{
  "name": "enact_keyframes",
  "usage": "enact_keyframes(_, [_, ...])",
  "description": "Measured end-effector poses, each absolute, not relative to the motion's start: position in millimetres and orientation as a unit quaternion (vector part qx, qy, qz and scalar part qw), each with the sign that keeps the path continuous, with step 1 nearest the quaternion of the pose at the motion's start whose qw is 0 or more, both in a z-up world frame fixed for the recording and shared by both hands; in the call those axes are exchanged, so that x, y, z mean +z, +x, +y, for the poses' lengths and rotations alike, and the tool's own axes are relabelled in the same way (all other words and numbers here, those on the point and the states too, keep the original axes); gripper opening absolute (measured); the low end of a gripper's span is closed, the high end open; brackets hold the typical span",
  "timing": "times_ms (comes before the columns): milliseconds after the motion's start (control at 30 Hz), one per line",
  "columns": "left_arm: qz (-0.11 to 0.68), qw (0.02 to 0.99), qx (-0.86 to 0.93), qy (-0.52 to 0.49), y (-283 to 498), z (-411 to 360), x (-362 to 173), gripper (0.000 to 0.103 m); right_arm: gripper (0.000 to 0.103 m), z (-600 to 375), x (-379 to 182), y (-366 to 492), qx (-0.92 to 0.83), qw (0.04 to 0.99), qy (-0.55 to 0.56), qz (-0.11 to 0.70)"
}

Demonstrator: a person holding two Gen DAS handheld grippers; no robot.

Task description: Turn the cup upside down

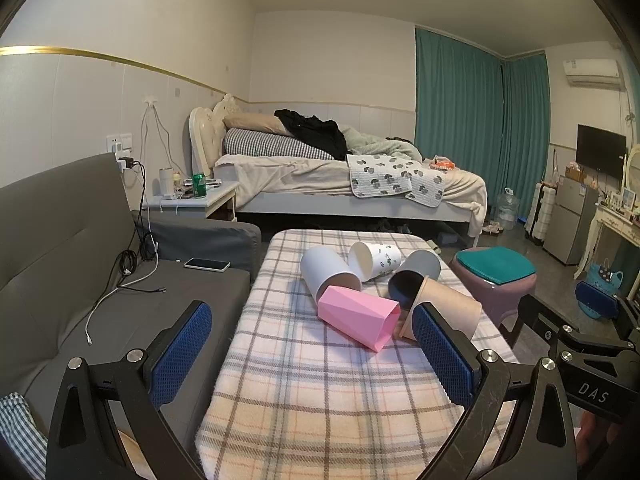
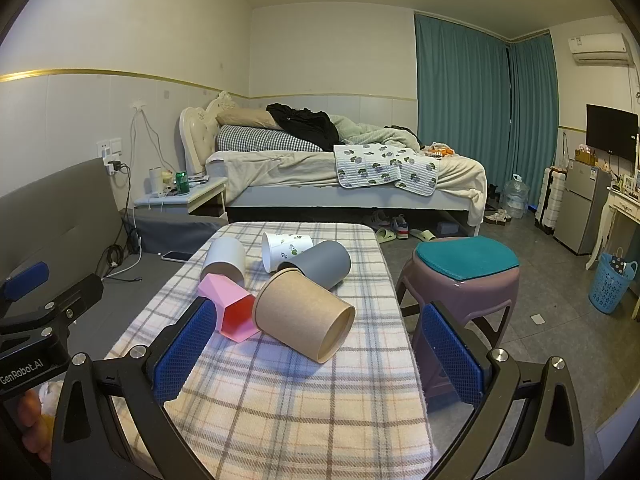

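Observation:
Several cups lie on their sides on a plaid-covered table (image 1: pixel 312 392): a pink faceted cup (image 1: pixel 360 316), a brown paper cup (image 1: pixel 448 312), a light grey cup (image 1: pixel 328 272), a dark grey cup (image 1: pixel 416 272) and a white leaf-print cup (image 1: pixel 376 258). In the right wrist view the brown cup (image 2: pixel 304 316) is nearest, with the pink cup (image 2: pixel 232 308) to its left. My left gripper (image 1: pixel 312 348) is open and empty, short of the pink cup. My right gripper (image 2: pixel 320 348) is open and empty, just before the brown cup.
A grey sofa (image 1: pixel 80 280) with a phone (image 1: pixel 207 265) and cables lies left of the table. A purple stool with a teal cushion (image 2: pixel 464 276) stands right of it. A bed (image 1: pixel 340 184) is behind. A blue basket (image 2: pixel 612 280) is at far right.

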State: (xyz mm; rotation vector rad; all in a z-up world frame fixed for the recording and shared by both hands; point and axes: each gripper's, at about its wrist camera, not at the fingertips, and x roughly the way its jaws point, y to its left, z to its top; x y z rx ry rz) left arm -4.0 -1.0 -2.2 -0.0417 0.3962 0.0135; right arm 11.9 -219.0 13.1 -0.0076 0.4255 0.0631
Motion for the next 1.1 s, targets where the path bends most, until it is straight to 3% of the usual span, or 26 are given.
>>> enact_keyframes(1100, [0.199,0.980,0.007,-0.020,-3.7,-4.6,-8.5,0.103,0.103,-215.0,10.7,11.5,0.033,0.977,-0.005,0.213])
